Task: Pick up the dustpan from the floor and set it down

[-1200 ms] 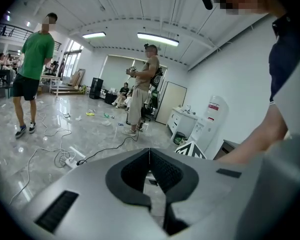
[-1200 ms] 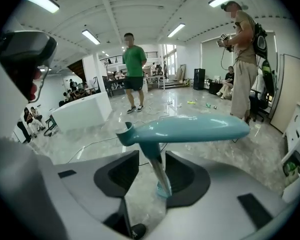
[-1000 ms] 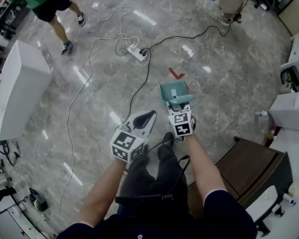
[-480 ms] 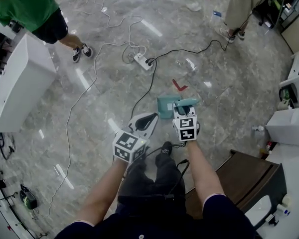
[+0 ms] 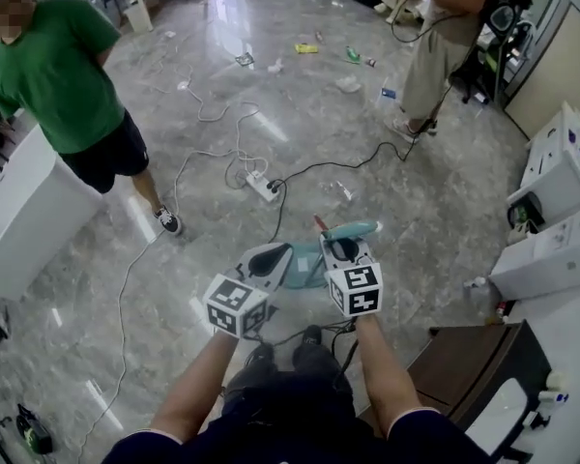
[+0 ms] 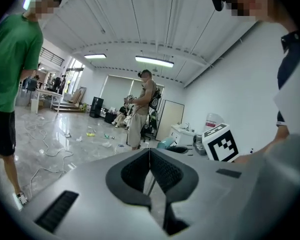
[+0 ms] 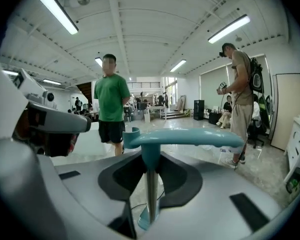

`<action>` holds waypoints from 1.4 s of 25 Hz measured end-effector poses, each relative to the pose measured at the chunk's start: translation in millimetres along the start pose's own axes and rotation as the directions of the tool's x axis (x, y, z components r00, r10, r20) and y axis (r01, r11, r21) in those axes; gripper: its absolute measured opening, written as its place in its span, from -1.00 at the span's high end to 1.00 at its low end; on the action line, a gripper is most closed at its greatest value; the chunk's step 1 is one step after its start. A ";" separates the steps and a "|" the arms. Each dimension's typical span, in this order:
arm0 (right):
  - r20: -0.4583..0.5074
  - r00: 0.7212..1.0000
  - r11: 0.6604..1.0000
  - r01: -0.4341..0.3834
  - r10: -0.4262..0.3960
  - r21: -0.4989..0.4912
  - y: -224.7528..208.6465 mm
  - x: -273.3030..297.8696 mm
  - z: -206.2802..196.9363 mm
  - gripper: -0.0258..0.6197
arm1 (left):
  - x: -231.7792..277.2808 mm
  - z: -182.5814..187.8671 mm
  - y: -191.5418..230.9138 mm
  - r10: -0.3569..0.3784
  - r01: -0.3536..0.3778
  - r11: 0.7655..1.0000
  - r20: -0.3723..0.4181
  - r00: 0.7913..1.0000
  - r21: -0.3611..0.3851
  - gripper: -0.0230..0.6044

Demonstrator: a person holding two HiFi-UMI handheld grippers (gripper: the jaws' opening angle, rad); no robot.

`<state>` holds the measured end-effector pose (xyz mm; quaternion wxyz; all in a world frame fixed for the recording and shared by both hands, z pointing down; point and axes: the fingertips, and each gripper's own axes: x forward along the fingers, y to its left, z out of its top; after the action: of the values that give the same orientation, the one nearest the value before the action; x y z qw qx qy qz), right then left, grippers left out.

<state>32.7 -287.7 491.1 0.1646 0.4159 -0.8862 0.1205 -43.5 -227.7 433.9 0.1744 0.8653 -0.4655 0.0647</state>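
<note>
The teal dustpan (image 5: 307, 265) hangs off the floor in front of me, its long handle (image 5: 354, 229) lying level across the top. My right gripper (image 5: 341, 249) is shut on the dustpan's upright stem (image 7: 151, 194); its jaws have just been closing on that stem, which sits between the pads under the handle (image 7: 190, 137). My left gripper (image 5: 271, 259) is beside it on the left, shut with nothing between its pads (image 6: 162, 171), and apart from the dustpan. The pan's lower part is mostly hidden behind the grippers.
A person in a green shirt (image 5: 63, 95) stands at the left by a white cabinet (image 5: 19, 230). Another person (image 5: 435, 56) stands far right. A power strip with cables (image 5: 262, 188) lies ahead. White units (image 5: 561, 249) and a dark table (image 5: 464, 356) stand at the right.
The dustpan was on the floor with my right gripper at it; now it is lifted clear, held by its stem. Both grippers have risen, and the view has tilted up.
</note>
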 end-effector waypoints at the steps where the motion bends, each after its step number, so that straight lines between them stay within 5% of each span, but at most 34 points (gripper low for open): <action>1: 0.028 1.000 1.000 0.008 -0.008 -0.005 4.9 -9.1 17.3 0.63 | -6.4 10.3 -1.1 -0.009 0.009 1.000 0.018 1.000 0.008 0.88; 13: 0.241 0.969 0.995 0.078 -0.059 -0.068 46.6 -67.8 149.1 0.63 | -52.5 100.5 -11.5 -0.092 0.077 0.993 0.177 0.980 0.090 0.88; 35: 0.233 0.970 0.995 0.082 -0.069 -0.049 63.2 -77.1 146.1 0.63 | -60.2 99.2 -12.3 -0.115 0.092 0.988 0.195 0.974 0.121 0.88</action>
<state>1.9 -245.6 322.1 0.0768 0.4557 -0.8860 0.0390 -72.0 -210.3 322.1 0.0809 0.8988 -0.4308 -0.0065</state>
